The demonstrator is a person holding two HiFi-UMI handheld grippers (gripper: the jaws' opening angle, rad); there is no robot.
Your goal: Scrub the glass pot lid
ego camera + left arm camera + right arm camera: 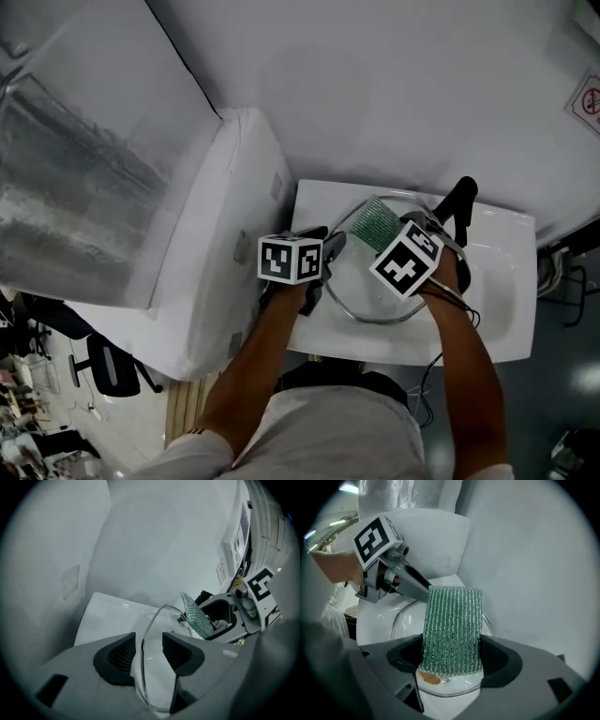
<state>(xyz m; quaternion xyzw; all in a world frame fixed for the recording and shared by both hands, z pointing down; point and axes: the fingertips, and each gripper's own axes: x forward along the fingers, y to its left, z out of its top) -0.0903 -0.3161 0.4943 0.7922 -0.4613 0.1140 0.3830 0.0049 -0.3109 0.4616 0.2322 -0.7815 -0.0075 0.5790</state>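
The glass pot lid (pixel 361 286) stands tilted in the white sink (pixel 502 253). My left gripper (pixel 330 251) is at its left edge. In the left gripper view the lid's rim (pixel 144 639) runs between the two pads of the left gripper (pixel 147 651), with a gap on each side, so the jaws stand open around it. My right gripper (pixel 394 234) is shut on a green mesh scrub pad (pixel 376 223), held against the lid's upper face. In the right gripper view the pad (pixel 452 625) hangs between the jaws of the right gripper (pixel 452 660), over the lid (pixel 401 620) and its copper-coloured knob (pixel 429 678).
A black faucet (pixel 460 200) rises at the sink's back edge, just behind the right gripper. A large white appliance (pixel 220 272) stands tight against the sink's left side. A white wall runs behind the sink, with a warning sticker (pixel 588 101) on a panel at the far right.
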